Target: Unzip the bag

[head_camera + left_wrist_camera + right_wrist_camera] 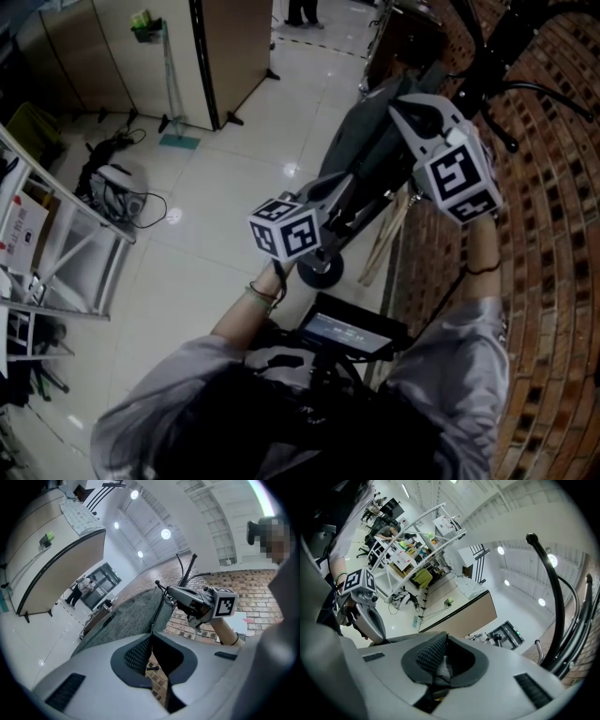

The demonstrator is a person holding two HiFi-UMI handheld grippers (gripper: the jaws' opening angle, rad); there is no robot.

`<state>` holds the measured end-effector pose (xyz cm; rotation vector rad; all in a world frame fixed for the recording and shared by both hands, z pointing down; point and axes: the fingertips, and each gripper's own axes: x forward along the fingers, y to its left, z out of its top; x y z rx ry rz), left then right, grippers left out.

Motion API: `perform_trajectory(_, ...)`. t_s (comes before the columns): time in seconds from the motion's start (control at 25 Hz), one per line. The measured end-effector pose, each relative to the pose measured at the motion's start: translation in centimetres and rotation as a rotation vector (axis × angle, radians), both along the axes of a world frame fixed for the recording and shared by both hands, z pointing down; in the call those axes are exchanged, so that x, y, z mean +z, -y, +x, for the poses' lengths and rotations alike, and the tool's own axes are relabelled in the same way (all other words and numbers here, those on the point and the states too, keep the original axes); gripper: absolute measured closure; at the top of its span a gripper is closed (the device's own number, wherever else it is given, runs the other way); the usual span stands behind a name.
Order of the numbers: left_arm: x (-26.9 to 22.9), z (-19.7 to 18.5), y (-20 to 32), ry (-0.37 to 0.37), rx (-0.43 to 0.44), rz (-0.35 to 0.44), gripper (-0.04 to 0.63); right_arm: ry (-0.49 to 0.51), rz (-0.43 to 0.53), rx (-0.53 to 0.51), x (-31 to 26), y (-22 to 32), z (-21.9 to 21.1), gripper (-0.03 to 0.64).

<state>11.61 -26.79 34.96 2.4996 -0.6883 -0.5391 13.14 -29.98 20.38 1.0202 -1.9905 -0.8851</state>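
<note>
A grey fabric bag (364,141) hangs from a black metal rack beside the brick wall. My left gripper (352,192) reaches up to its lower part. In the left gripper view the jaws (151,637) are shut on the bag's edge, where a dark zipper line (157,609) runs up the grey cloth (126,618). My right gripper (401,101) is higher on the bag. Its jaws (443,660) are shut on a pale grey tab of the bag (442,666); I cannot tell whether it is the zipper pull. Each gripper shows in the other's view: the right gripper (201,603), the left gripper (365,613).
The black rack tubes (555,606) rise close on the right, against the brick wall (553,281). A black wheel (319,271) and wooden sticks stand below the bag. A white shelf frame (75,244) and cables lie at the left, a tan partition (187,56) behind.
</note>
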Motion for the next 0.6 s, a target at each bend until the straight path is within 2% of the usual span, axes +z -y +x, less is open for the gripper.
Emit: perform_trajectory(0.6, 1.6, -0.6, -0.7, 0.018, 0.003, -0.007, 0.588, 0.027, 0.013, 0.005, -1.5, 0.7, 0.5, 0.6)
